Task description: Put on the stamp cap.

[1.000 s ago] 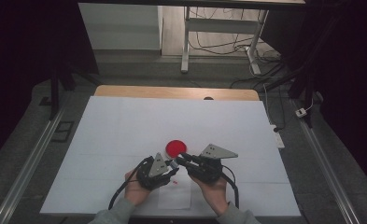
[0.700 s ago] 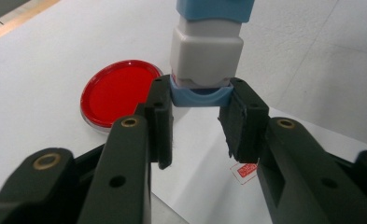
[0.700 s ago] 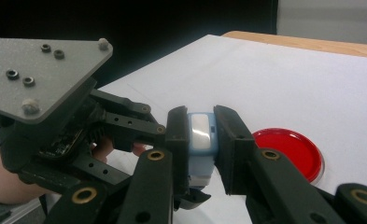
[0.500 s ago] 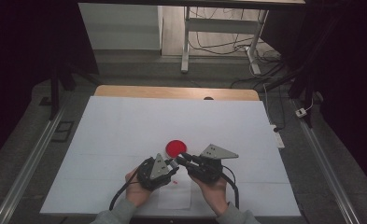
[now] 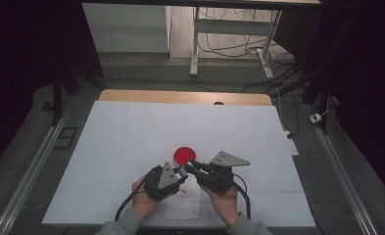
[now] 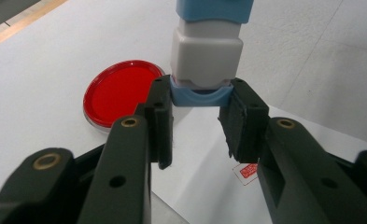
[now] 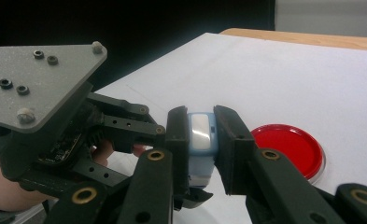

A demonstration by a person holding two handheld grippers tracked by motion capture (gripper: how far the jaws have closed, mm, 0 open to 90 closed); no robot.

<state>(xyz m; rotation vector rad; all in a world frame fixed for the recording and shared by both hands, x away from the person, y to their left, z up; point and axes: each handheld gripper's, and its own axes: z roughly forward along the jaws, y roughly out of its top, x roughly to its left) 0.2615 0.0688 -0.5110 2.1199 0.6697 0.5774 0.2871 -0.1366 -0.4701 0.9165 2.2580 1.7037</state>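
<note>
A small blue-and-grey block [image 6: 207,51] is held between both grippers just above the table. My left gripper [image 6: 201,98] is shut on its blue end, the pads pressing on either side. My right gripper [image 7: 201,116] is shut on the block [image 7: 201,140] from the other side. In the high view the left gripper [image 5: 179,175] and the right gripper [image 5: 191,169] meet tip to tip near the table's front, each held by a hand. A red round disc [image 5: 185,155] lies flat just beyond them, also seen in the gripper views [image 6: 118,91] [image 7: 288,144].
A white sheet of paper [image 5: 182,208] lies under the hands, with a small red stamped mark [image 6: 246,170] on it. The white table cover [image 5: 131,127] stretches wide to the left, right and far side. The left gripper's grey plate [image 7: 36,79] stands close to my right gripper.
</note>
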